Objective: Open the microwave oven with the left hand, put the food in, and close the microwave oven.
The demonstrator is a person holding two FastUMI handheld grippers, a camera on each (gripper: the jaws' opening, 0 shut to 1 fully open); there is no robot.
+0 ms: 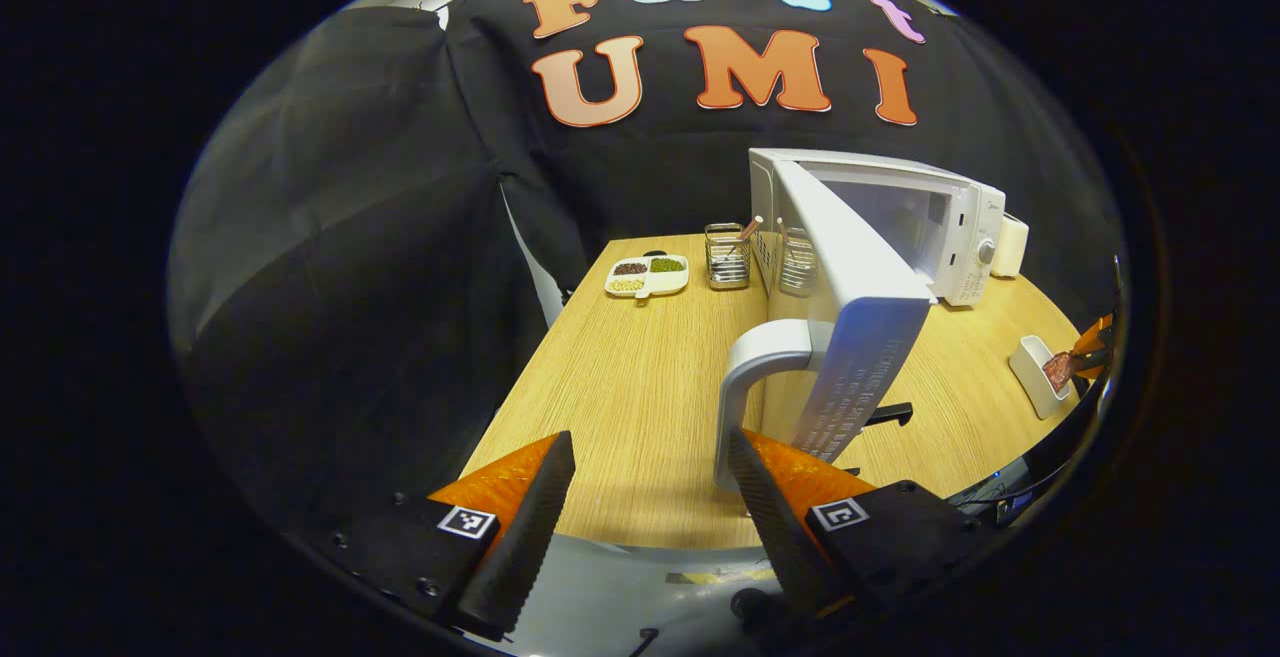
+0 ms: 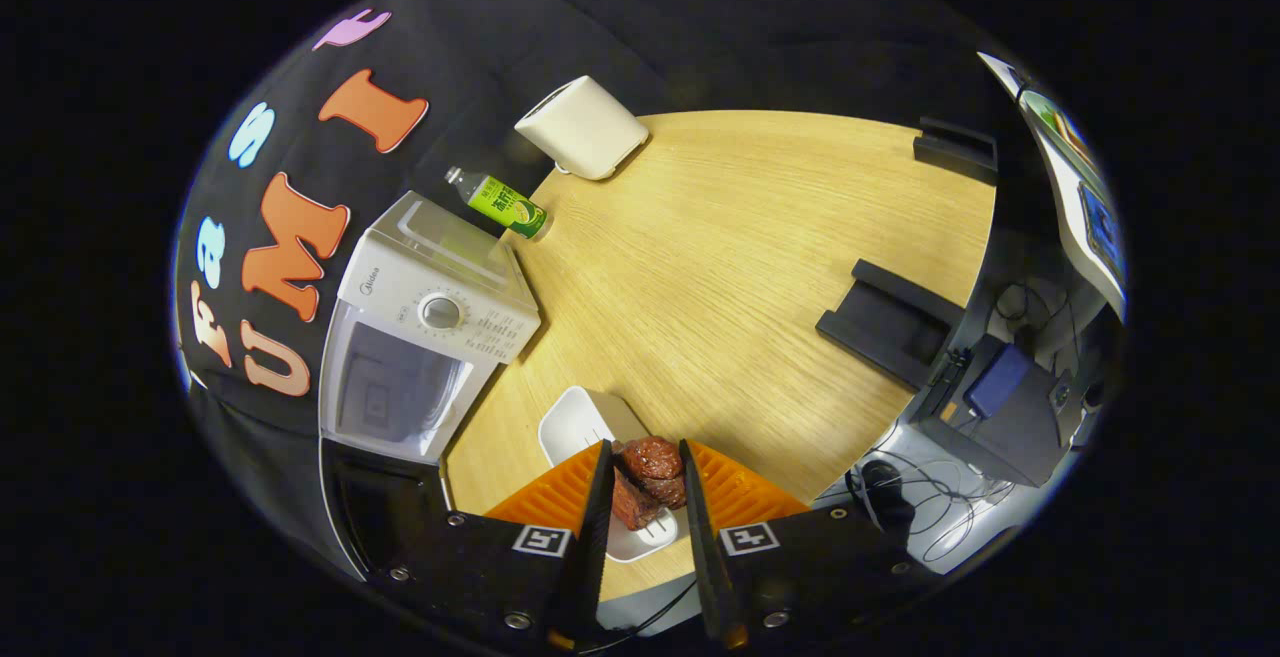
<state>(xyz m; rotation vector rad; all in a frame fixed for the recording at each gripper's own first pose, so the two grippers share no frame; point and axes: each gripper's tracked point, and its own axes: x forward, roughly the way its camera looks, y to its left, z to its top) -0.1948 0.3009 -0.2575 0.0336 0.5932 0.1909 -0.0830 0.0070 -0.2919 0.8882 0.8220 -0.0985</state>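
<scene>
The white microwave (image 1: 960,227) stands at the table's back with its door (image 1: 850,307) swung wide toward me. My left gripper (image 1: 650,437) is open, and the door's curved handle (image 1: 760,367) ends just beside its right fingertip (image 1: 745,457), with nothing between the fingers. At the far right, the right gripper (image 1: 1092,345) holds the food (image 1: 1058,369) over a white dish (image 1: 1035,382). In the right gripper view, my right gripper (image 2: 645,452) is shut on a reddish-brown chunk of food (image 2: 652,467), just above the white dish (image 2: 580,427). The microwave (image 2: 430,307) lies to its left, its cavity (image 2: 385,387) exposed.
A divided plate of beans (image 1: 647,275) and two clear holders (image 1: 727,257) sit left of the microwave. A white box (image 2: 585,127) and a green bottle (image 2: 500,202) stand behind it. Black blocks (image 2: 885,322) lie near the table's edge.
</scene>
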